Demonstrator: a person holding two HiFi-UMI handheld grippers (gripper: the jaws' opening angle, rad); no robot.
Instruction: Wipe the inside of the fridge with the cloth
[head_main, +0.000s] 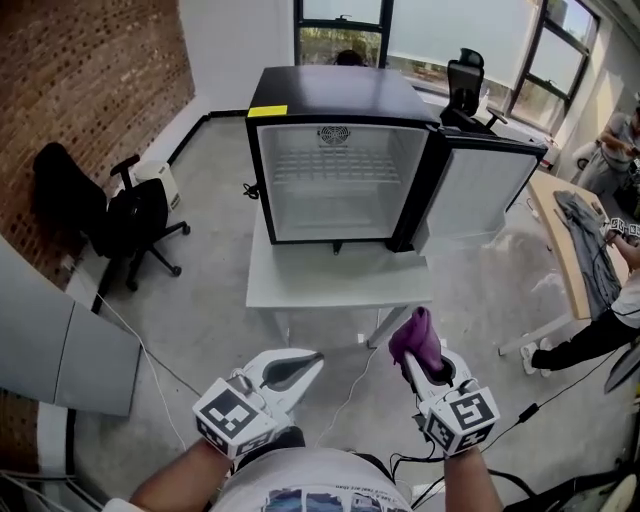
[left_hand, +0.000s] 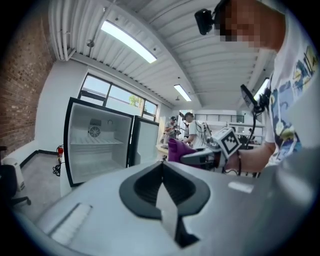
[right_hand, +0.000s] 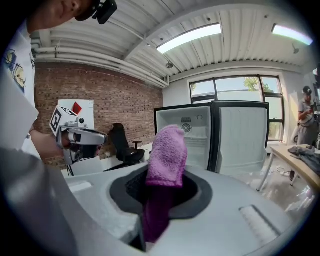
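Purple terry cloth (head_main: 416, 338): clamped in right hand-held gripper (head_main: 417, 364), well before open black fridge (head_main: 330, 95). Left hand-held gripper (head_main: 308, 360): jaws together, empty.

cloth (right_hand: 166, 155) purple | fridge (head_main: 345, 160) black, white inside | wall (head_main: 70, 90) red brick

Fridge (head_main: 340, 160): black, door open, interior white and empty, on a low table. Cloth (head_main: 415, 338): purple, bunched, upright.

No word or number can be read anywhere. The fridge (head_main: 340, 150) bears a yellow sticker (head_main: 268, 110) at its top left corner (print too small to make out), and the near shirt (head_main: 310, 497) carries blurred print.
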